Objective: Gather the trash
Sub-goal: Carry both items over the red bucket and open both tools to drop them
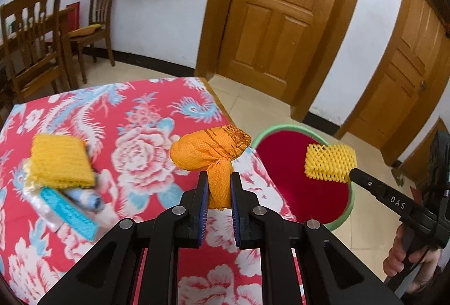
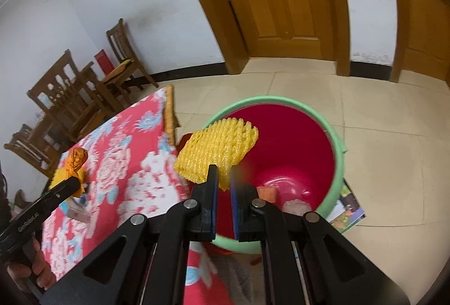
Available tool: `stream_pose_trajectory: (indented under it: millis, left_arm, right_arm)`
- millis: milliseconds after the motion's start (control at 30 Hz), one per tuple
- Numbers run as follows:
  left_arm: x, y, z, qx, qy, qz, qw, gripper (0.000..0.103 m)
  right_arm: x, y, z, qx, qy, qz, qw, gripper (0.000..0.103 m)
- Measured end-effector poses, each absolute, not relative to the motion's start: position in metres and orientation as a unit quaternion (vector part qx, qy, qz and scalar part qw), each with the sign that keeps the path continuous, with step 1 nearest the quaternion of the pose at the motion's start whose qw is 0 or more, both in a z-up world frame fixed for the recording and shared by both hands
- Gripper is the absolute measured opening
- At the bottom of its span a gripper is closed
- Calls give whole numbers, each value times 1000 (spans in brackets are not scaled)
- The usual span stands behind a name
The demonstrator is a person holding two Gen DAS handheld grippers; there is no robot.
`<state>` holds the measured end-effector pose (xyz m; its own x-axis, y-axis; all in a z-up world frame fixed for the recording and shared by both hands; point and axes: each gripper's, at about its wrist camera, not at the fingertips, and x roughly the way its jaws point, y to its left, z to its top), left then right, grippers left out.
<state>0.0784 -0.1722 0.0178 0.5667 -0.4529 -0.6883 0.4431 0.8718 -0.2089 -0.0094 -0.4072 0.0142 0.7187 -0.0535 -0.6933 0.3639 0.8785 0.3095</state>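
A tiled room with wooden doors holds a table under a red floral cloth [image 1: 146,119], and a red bucket with a green rim [image 2: 336,136] stands on the floor just beside its edge, likely so trash can go straight in. The left gripper [image 1: 219,187] pinches the knotted neck of an orange mesh bag [image 1: 209,149] over the cloth near that edge. The right gripper [image 2: 223,178] is clamped on a yellow foam net [image 2: 216,147], held above the bucket's mouth. More rubbish [image 1: 60,178] lies on the cloth, another yellow net atop blurred packets I cannot identify. Inside the bucket, scraps [image 2: 295,205] show, half hidden behind the gripper.
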Motion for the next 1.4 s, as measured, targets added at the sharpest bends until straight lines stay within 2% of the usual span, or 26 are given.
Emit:
stream_pose_trajectory:
  millis: [467, 600, 1200, 1267, 1333, 1400]
  left_arm:
    - [82, -232, -1, 28, 412, -296, 861, 14]
    - [82, -247, -6, 34, 416, -309, 855, 14]
    - [83, -301, -31, 66, 437, -356, 824, 16]
    - [83, -304, -30, 70, 433, -359, 824, 21]
    - [83, -306, -29, 71, 431, -358, 826, 33]
    - [83, -305, -27, 71, 428, -356, 828, 39]
  right_arm:
    - [-13, -439, -15, 248, 372, -155, 881, 15]
    - [-17, -445, -18, 256, 371, -160, 878, 25]
    - [-37, -456, -15, 270, 357, -165, 879, 26]
    - [-39, -456, -15, 271, 356, -166, 879, 26]
    - [-40, -457, -14, 272, 355, -168, 879, 26]
    - [-41, -457, -14, 273, 355, -169, 878, 26]
